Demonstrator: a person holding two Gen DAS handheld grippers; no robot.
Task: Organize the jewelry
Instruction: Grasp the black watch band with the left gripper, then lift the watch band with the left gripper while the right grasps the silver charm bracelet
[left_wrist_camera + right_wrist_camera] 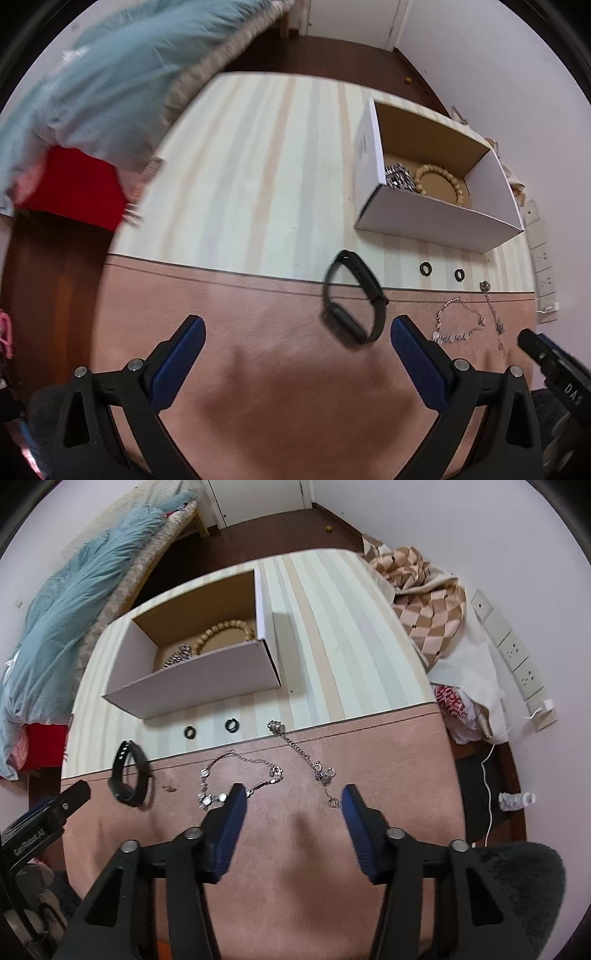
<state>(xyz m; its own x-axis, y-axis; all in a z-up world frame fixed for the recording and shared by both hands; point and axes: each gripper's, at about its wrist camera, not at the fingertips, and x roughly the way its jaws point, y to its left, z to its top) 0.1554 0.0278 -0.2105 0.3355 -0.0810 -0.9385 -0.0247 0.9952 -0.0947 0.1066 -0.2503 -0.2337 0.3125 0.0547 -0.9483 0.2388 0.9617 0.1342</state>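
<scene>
A white cardboard box (436, 218) (199, 686) stands open on the table and holds a wooden bead bracelet (441, 181) (225, 631) and a silver metal piece (398, 176) (177, 656). A black fitness band (351, 299) (129, 775) lies just ahead of my open, empty left gripper (297, 332). Two black rings (425, 268) (189, 732), a silver bracelet (458, 321) (240, 775) and a thin silver chain (493, 314) (306, 760) lie on the table. My right gripper (293, 801) is open and empty, just short of the chain and the bracelet.
The table has a striped cloth (332, 635) at the back and a pink mat (295, 849) in front. A bed with a blue blanket (103, 81) lies to the left. Checked fabric (421, 590) and wall sockets (517, 661) are on the right.
</scene>
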